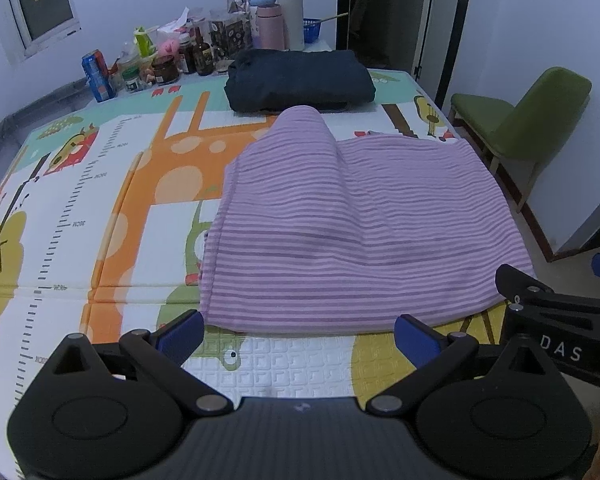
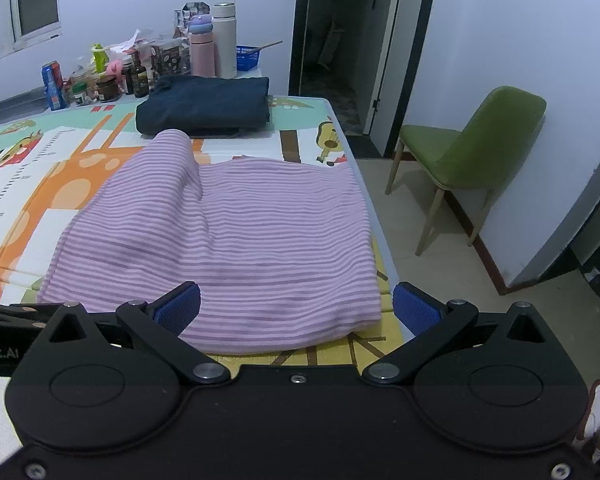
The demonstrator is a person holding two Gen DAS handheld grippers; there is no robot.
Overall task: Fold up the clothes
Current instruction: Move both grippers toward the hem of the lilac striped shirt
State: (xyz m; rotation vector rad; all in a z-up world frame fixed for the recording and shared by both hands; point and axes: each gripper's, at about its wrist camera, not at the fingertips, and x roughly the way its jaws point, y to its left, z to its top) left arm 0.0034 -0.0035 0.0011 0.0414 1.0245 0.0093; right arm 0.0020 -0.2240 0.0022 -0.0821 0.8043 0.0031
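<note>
Striped garment: purple-and-lilac, lying on the play mat near its right edge, partly folded into a broad rectangle; one flap laid over from the left, ending in a raised hump at the far end, just short of the dark garment.
Dark garment: navy, lying as a compact folded block at the far end of the mat, before the cluttered bottles.
Left gripper: spread wide, empty, poised just before the near hem.
Right gripper: spread wide, empty, near hem lying between its pads.
Stage: fits either a fold half made or a fold just laid and released; not settled by these views.
For a clean fold: pinching all layers at the near corners together, both sides level, carrying the hem flat along the stripes.
Risk: hump at the far end likely to trap a crease; right side close to the mat's edge, prone to sliding off.
Fabric: looks thin and soft, likely to sag between the two grips.
</note>
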